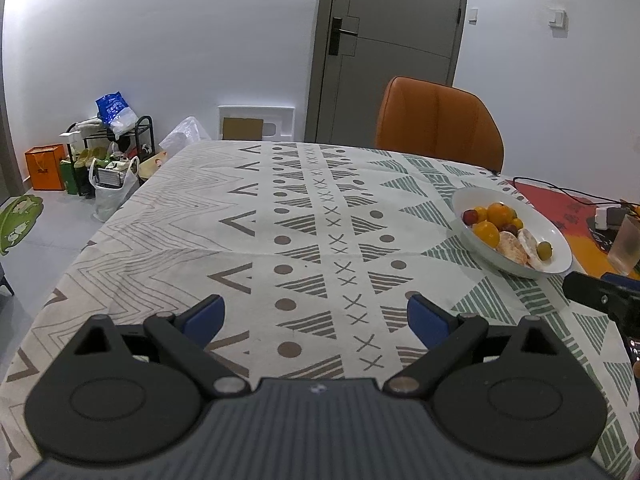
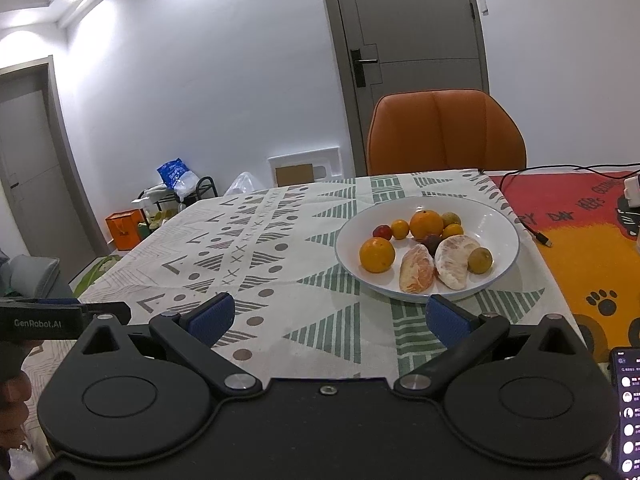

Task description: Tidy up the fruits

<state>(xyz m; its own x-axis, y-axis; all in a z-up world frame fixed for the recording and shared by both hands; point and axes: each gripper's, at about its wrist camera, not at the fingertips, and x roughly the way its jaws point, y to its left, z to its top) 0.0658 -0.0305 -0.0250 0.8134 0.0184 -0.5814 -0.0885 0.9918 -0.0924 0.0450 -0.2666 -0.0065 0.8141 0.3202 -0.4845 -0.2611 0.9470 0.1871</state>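
Note:
A white bowl (image 2: 496, 216) stands on the patterned tablecloth and holds two oranges (image 2: 377, 255), two peeled pomelo pieces (image 2: 454, 258), small yellow and green citrus (image 2: 480, 260) and a red fruit (image 2: 382, 232). The bowl also shows at the right of the left wrist view (image 1: 560, 248). My right gripper (image 2: 330, 314) is open and empty, just short of the bowl's near rim. My left gripper (image 1: 316, 314) is open and empty over bare tablecloth, left of the bowl.
An orange chair (image 2: 446, 132) stands behind the table's far edge. A red-orange mat (image 2: 580, 216) with a black cable (image 2: 532, 228) lies right of the bowl. A phone (image 2: 628, 412) lies at the near right, and a glass (image 1: 626, 246) stands right of the bowl.

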